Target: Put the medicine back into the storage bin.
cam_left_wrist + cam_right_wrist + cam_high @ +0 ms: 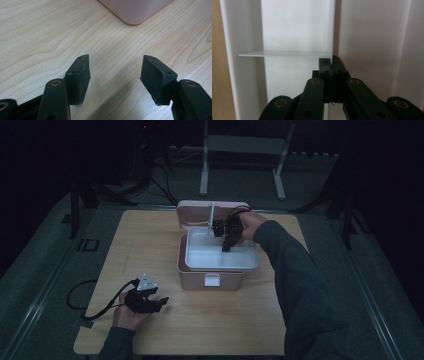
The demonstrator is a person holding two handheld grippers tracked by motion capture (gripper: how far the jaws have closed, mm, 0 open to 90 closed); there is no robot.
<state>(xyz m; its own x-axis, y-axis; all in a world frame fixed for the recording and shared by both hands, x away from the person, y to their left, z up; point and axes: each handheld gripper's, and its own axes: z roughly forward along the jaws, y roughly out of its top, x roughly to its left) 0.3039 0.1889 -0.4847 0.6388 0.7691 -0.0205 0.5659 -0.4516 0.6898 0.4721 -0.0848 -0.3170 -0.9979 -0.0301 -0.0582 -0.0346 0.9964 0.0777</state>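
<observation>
One pink storage box sits near the middle of the wooden surface, its lid swung back and standing open behind it. Inside rests one white tray, filling the top of the box.

The right tongs reach down over the box's far right corner. In the right gripper view they are pressed together on the tray's thin rim, right where the white wall meets the pink inner wall of the box (a pinch on an edge like that looks like the way to lift the insert out, though that is a guess). A thin white divider crosses the tray just beyond the jaw tips.

The left tongs lie low on the surface in front of the box and to its left, jaws spread and holding nothing, probably parked out of the way; the box's rounded corner lies just ahead of them.

Count: two tongs, one box, one lid, one tray.
</observation>
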